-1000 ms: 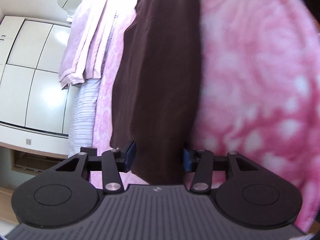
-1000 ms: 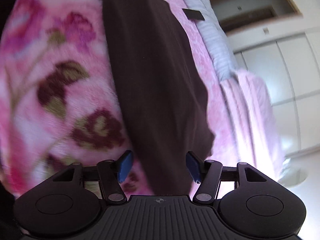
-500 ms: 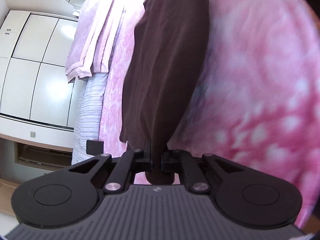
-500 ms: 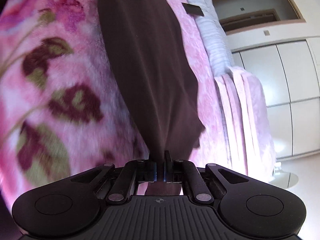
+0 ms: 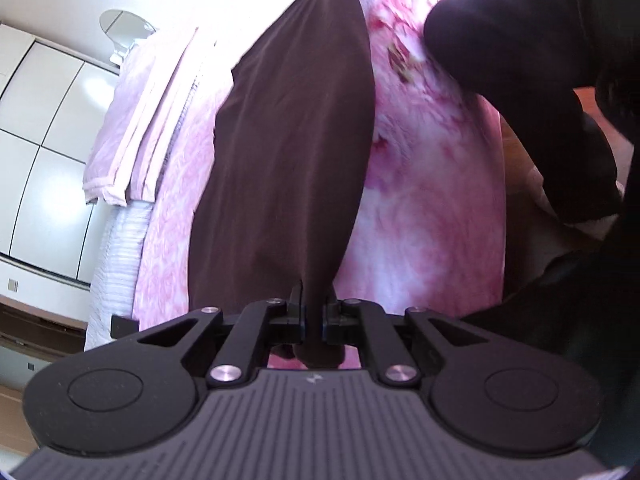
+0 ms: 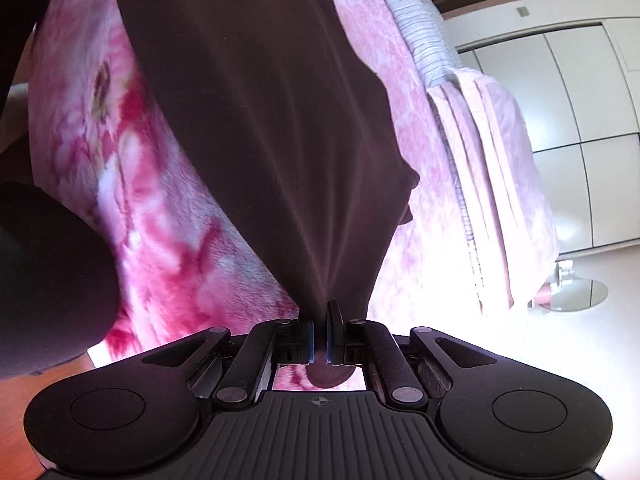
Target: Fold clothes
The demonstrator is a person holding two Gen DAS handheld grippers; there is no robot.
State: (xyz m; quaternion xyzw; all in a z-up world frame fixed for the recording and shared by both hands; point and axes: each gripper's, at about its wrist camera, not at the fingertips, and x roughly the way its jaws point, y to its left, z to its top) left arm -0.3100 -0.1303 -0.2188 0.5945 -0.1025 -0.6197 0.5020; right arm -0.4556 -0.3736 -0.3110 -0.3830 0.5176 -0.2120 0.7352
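Observation:
A dark brown garment (image 5: 288, 152) lies stretched along a pink floral blanket (image 5: 424, 216) on a bed. My left gripper (image 5: 315, 312) is shut on one end of the garment, with cloth bunched between the pads. My right gripper (image 6: 318, 330) is shut on the other end of the same garment (image 6: 272, 112); the cloth pulls into taut folds from its jaws. In both views the held ends are lifted off the blanket (image 6: 160, 216).
A folded pale pink quilt (image 5: 140, 128) and a striped white sheet (image 5: 116, 256) lie along the far side of the bed. White wardrobe doors (image 6: 576, 104) stand beyond. The person's dark sleeve (image 5: 520, 60) reaches over the blanket; it also shows at the left of the right wrist view (image 6: 44, 272).
Both grippers went from open around the garment's ends to shut on them, then lifted and drew back, pulling the cloth taut.

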